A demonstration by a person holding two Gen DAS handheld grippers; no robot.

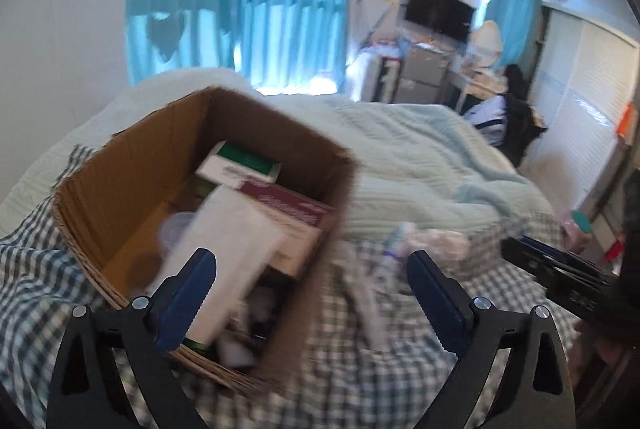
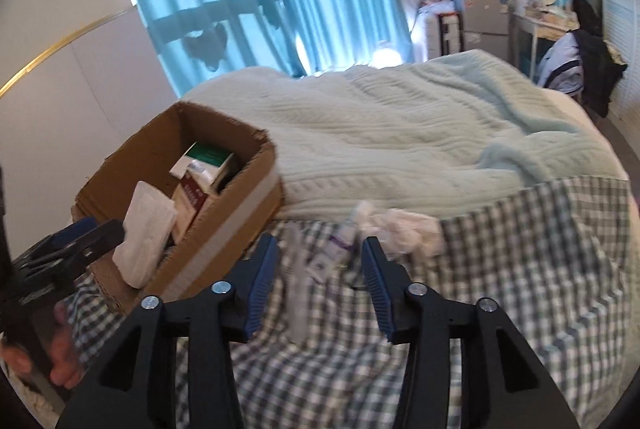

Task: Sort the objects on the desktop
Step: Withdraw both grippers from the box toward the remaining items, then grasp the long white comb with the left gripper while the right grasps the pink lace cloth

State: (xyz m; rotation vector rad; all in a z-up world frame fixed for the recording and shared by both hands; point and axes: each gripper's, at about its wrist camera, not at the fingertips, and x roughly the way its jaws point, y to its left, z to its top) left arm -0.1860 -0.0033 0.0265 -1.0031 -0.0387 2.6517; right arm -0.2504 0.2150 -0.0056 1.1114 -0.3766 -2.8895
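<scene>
Both jaws empty over a cluttered bed, white packet perched on the box edge

The left gripper (image 1: 310, 291) stands wide open, nothing between its jaws; the right gripper (image 2: 320, 283), partly open, also grips nothing and frames blurred loose sachets (image 2: 320, 261) on the checked sheet (image 2: 520, 289). The white packet (image 2: 146, 233) leans at the near edge of the cardboard box (image 2: 240, 225), so a knock from either hand could tip it out, and soft bedding may let thin sachets slip a pinch

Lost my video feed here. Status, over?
Left gripper open, empty, over cardboard box. Right gripper open, empty, aimed at loose items on checked cloth. White packet in box. Nothing blocking.
</scene>
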